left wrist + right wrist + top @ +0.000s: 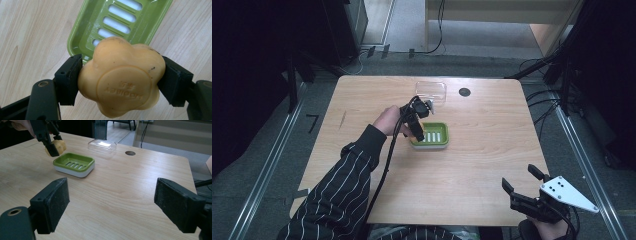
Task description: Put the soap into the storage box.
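**Kid:** Squeezing what, those black fingers?

**Helper:** Soap! The left gripper (121, 82) has its two jaws pressed on each side of a lumpy orange soap (122, 80). It looks a bit like a flower, with a round stamp on it.

**Kid:** Where is the soap now?

**Helper:** Up in the air, over the near left end of the green soap dish (430, 135). It is not touching the dish.

**Kid:** So what step is this?

**Helper:** Nobody told us the job. My guess is the soap goes into the dish, and this is the carrying part, almost done.

**Kid:** What comes next?

**Helper:** I think the soap needs to slide a bit more over the middle, go down gently onto the slots, and then the jaws let go.

**Kid:** What is in the dish?

**Helper:** Nothing. You can see its white slots (117, 23) all bare.

**Kid:** And that see-through thing?

**Helper:** A clear lid (430, 91) lying on the table (492, 165) just behind the dish. Nothing is under it that I can see. Maybe it covers the dish later.

**Kid:** What about the other hand?

**Helper:** The right gripper (519, 181) waits at the near right corner, well apart from the dish. Its jaws are spread wide and hold nothing.
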Motion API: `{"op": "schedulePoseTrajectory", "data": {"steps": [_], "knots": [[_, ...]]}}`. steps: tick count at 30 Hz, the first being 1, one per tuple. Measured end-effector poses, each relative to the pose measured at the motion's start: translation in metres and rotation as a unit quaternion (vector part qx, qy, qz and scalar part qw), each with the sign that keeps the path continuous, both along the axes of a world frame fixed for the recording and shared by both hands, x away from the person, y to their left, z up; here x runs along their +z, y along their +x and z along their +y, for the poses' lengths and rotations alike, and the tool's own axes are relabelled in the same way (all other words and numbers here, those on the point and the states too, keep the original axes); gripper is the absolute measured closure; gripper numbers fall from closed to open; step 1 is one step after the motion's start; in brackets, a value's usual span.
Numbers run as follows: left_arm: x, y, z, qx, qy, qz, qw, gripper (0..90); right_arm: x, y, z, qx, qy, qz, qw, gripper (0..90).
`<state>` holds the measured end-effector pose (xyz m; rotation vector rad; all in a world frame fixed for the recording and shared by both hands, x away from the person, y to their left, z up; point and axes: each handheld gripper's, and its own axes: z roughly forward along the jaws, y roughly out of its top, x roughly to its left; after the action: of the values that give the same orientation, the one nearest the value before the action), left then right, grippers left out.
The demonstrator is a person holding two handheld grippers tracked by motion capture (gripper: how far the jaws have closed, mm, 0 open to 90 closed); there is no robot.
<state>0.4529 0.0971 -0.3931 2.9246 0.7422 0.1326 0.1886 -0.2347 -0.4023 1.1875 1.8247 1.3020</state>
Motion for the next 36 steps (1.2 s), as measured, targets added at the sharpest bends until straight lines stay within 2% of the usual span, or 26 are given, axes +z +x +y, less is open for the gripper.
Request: {"op": "schedulePoseTrajectory", "data": {"steps": [21, 31, 36], "knots": [[-0.005, 0.007, -0.010, -0.006, 0.004, 0.004, 1.0000, 27.6, 0.000, -0.004, -0.002, -0.003, 0.000, 0.001, 1.0000, 13.5], [-0.007, 0.010, -0.018, -0.013, 0.000, 0.003, 0.9999, 27.6, 0.000, -0.010, -0.005, -0.013, -0.001, 0.002, 0.9999, 13.5], [-0.009, 0.010, -0.020, -0.010, -0.003, 0.001, 0.9999, 27.6, 0.000, -0.011, -0.005, -0.014, -0.002, 0.001, 0.9999, 13.4]]}}
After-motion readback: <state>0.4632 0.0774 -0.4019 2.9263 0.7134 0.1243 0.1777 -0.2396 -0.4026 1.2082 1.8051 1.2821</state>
